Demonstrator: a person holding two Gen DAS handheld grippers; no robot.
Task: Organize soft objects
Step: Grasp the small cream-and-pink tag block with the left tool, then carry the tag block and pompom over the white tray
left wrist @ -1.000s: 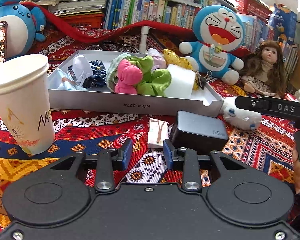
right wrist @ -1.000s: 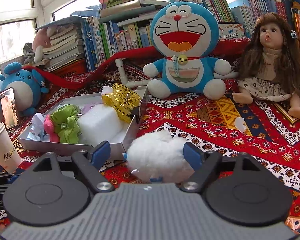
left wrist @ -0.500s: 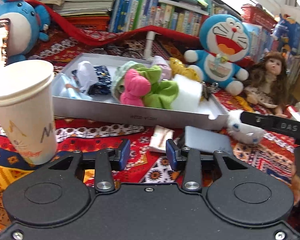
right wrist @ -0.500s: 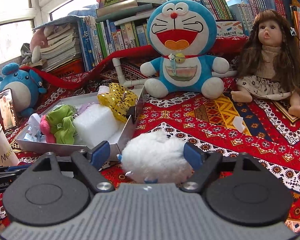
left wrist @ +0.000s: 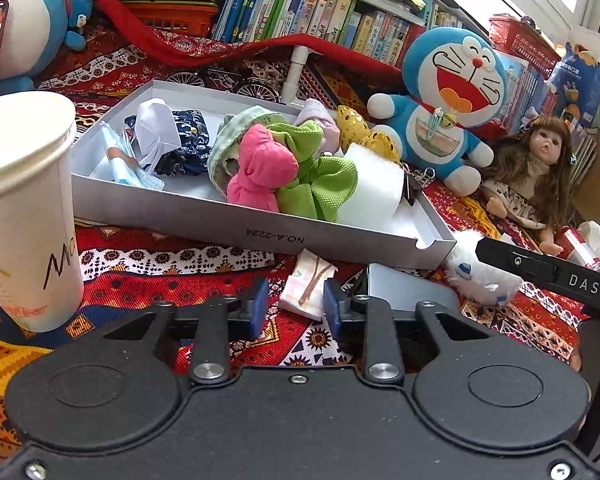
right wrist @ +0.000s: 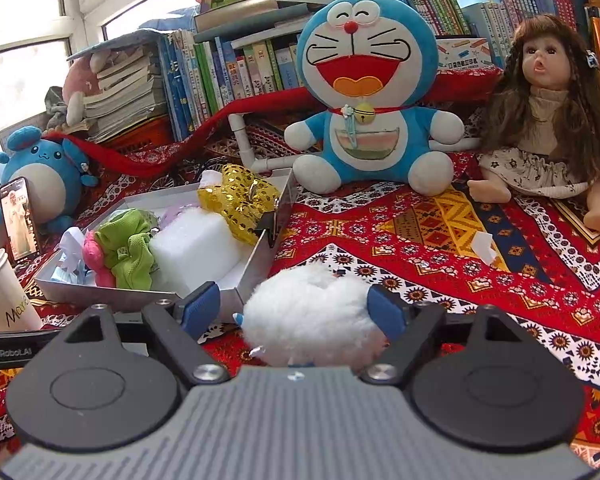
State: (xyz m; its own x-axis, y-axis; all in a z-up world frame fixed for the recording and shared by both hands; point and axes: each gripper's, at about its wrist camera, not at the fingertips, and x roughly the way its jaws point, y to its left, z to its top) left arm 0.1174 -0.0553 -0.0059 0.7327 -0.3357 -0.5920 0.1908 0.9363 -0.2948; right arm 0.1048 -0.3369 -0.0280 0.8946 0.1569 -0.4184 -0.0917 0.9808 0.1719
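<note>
A white fluffy plush toy [right wrist: 312, 312] lies on the red patterned cloth [right wrist: 440, 248] covering the worktop, just beside the near corner of a shallow grey tray [right wrist: 260, 264]; the right gripper [right wrist: 294, 310] straddles it with its blue fingers [right wrist: 382, 308] wide apart, the right one touching the fluff, the left one clear of it; the tray holds a white foam block [left wrist: 374, 188], a green scrunchie [left wrist: 320, 184], a pink scrunchie [left wrist: 260, 172] and a gold sequinned scrunchie [right wrist: 238, 196]; the left gripper [left wrist: 291, 308] hovers over the cloth in front of the tray, its fingers [left wrist: 258, 308] closing with a narrow gap, a small pale packet [left wrist: 308, 284] lying just ahead of them, unheld; a grey flat box [left wrist: 400, 288] sits beside the packet; a paper cup [left wrist: 24, 208] stands at the left; a blue cat plush [right wrist: 364, 92] and a long-haired doll [right wrist: 548, 112] sit behind.
</note>
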